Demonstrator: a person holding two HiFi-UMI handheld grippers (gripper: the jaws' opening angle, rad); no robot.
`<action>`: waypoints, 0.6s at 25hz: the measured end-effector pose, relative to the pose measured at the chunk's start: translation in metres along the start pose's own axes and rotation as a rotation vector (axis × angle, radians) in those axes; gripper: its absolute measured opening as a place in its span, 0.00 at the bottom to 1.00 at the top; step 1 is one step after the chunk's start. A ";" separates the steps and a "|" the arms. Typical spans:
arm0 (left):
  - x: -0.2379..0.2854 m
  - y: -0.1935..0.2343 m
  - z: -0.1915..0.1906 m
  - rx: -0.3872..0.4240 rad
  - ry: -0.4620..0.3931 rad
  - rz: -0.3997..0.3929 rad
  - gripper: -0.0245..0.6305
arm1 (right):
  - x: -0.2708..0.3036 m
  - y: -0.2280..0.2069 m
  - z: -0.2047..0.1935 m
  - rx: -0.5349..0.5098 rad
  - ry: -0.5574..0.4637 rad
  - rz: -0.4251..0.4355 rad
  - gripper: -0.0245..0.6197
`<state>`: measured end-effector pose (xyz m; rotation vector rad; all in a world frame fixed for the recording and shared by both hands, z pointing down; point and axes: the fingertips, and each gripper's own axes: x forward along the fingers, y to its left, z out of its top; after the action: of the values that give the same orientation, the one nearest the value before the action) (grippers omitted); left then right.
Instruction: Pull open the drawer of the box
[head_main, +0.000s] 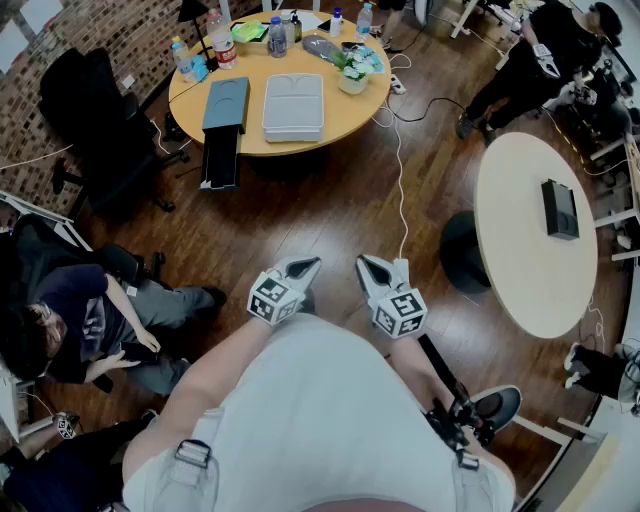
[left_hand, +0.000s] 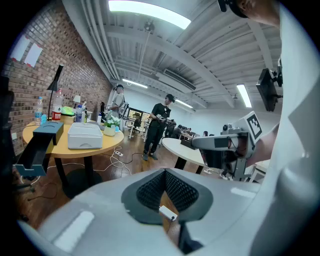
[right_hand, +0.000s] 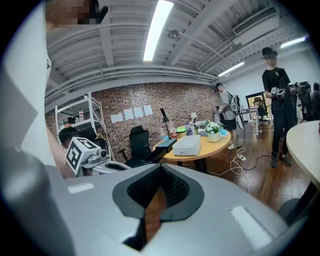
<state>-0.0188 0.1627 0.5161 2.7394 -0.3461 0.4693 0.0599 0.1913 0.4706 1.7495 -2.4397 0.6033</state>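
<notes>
The blue-grey box (head_main: 226, 103) lies on the round wooden table (head_main: 350, 125) far ahead. Its dark drawer (head_main: 220, 158) stands pulled out, past the table's edge. In the left gripper view the box (left_hand: 47, 129) and its drawer (left_hand: 31, 150) sit at the far left; in the right gripper view the drawer (right_hand: 159, 149) juts left of a white case (right_hand: 187, 145). My left gripper (head_main: 308, 265) and right gripper (head_main: 366, 263) hang side by side close to my body, over the wooden floor and far from the table. Both are shut with nothing held, pad tips meeting (left_hand: 165, 171) (right_hand: 160, 167).
A white case (head_main: 293, 105), bottles and a small plant (head_main: 353, 75) share the table. A white round table (head_main: 520, 260) with a black device (head_main: 560, 208) stands at the right. A seated person (head_main: 80, 320) and a black chair (head_main: 90, 130) are at the left. A cable (head_main: 401, 190) crosses the floor.
</notes>
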 end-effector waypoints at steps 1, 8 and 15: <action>0.001 0.009 0.003 -0.004 -0.002 0.001 0.05 | 0.009 -0.002 0.003 -0.001 0.001 0.001 0.05; 0.011 0.061 0.021 -0.012 -0.026 0.011 0.05 | 0.057 -0.019 0.023 -0.021 0.013 -0.001 0.05; 0.006 0.094 0.029 -0.041 -0.042 0.048 0.05 | 0.087 -0.029 0.043 -0.047 0.012 0.012 0.05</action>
<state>-0.0320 0.0654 0.5191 2.7097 -0.4275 0.4130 0.0642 0.0907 0.4641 1.7105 -2.4375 0.5516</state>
